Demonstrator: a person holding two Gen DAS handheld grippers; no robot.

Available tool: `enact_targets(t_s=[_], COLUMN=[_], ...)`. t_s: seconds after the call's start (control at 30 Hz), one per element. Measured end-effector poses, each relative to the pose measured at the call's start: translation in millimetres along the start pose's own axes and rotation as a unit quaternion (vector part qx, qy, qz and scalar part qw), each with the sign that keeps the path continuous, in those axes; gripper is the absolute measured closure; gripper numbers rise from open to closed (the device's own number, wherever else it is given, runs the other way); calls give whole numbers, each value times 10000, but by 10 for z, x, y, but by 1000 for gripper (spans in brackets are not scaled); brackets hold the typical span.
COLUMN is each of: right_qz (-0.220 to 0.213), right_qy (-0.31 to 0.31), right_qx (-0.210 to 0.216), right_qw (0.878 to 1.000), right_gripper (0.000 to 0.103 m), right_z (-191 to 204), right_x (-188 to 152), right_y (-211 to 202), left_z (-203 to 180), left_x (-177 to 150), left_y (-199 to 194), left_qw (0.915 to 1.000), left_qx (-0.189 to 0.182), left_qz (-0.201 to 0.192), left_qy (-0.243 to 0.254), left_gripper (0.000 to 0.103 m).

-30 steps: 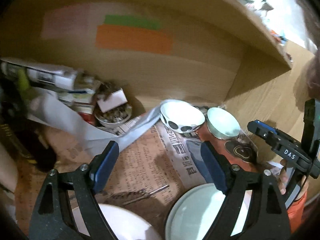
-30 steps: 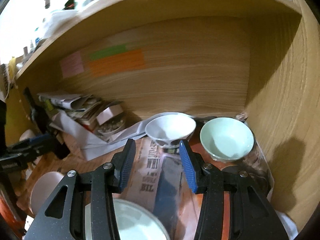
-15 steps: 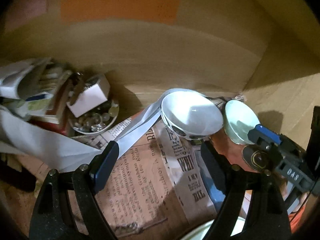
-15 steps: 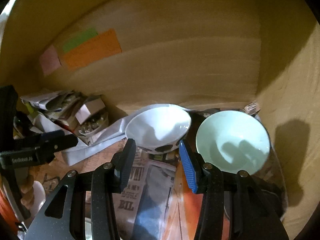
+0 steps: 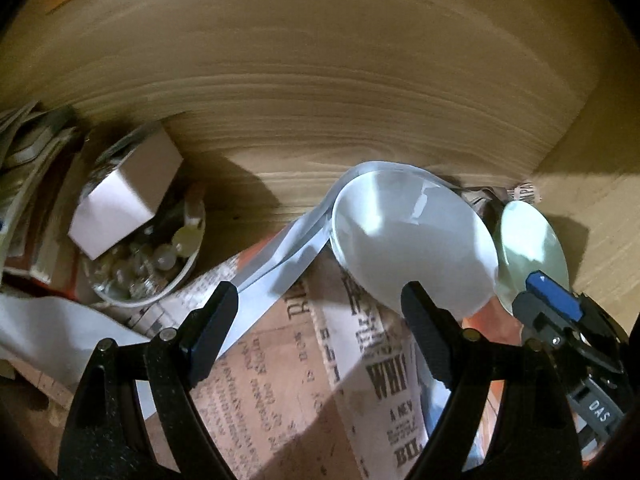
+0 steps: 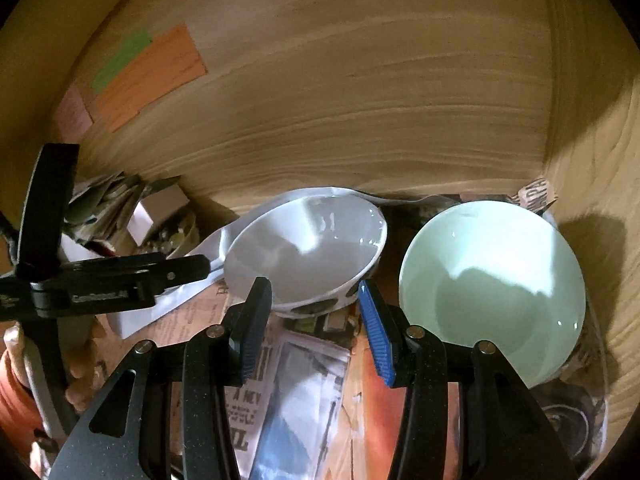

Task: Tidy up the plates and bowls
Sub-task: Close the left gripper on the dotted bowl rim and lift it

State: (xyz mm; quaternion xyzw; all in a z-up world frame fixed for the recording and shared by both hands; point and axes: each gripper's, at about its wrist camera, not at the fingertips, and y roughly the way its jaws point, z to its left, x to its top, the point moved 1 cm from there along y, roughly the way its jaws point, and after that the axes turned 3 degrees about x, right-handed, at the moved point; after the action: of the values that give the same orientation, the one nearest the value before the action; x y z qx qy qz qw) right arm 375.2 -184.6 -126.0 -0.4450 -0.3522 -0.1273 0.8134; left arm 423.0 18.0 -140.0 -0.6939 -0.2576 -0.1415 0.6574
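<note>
A white bowl with dark spots on its outside sits on newspaper at the back of a wooden shelf. A pale green bowl stands to its right, by the side wall. My left gripper is open wide and empty, pointing down at the newspaper; its right finger overlaps the white bowl's near rim. My right gripper is open with a narrower gap, just short of the white bowl's near side and between the two bowls. Each gripper shows in the other's view: right, left.
A small dish of clutter with a white box on it sits at the left, beside stacked papers. A pale strip of paper runs under the white bowl. Coloured sticky notes hang on the back wall. The shelf's side wall closes the right.
Both grippers have moved forward and down into the shelf, so the two bowls look larger and nearer. The plates at the bottom edge have dropped out of view. Jaw gaps are unchanged.
</note>
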Motion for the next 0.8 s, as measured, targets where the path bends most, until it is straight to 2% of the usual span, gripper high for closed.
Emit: enact_targets(t_s=[0.13,0.27,0.43,0.5,0.67,0.8], right_qz=[58,88,163,188,255,272], right_qy=[-84,-117,-24,6,55,63], right_qx=[-67,-141,-97,-88,-98,-100], right_qw=[9999,9998,9998,9998,9996,9996], right_gripper=[61,62,62,62,62,62], right_z=[9,1,-47,-65,-92,-94], right_x=[16,7,-21,-29,-44,-50], right_y=[76,152,234,251,288,284], left_z=[-30,-140,-188,-242,-382,-359], left_x=[74,76,80,89,53,-6], left_y=[145,294,416,469,480,421], left_qw=[10000,9994,9987,9976,9958,9943], left_qx=[-24,-117,-237,-376,-97,-154], left_qz=[46,258,336,420,352,446], left_qy=[-6,181,288,402,837,954], left_gripper=[23,44,58,76,80,81])
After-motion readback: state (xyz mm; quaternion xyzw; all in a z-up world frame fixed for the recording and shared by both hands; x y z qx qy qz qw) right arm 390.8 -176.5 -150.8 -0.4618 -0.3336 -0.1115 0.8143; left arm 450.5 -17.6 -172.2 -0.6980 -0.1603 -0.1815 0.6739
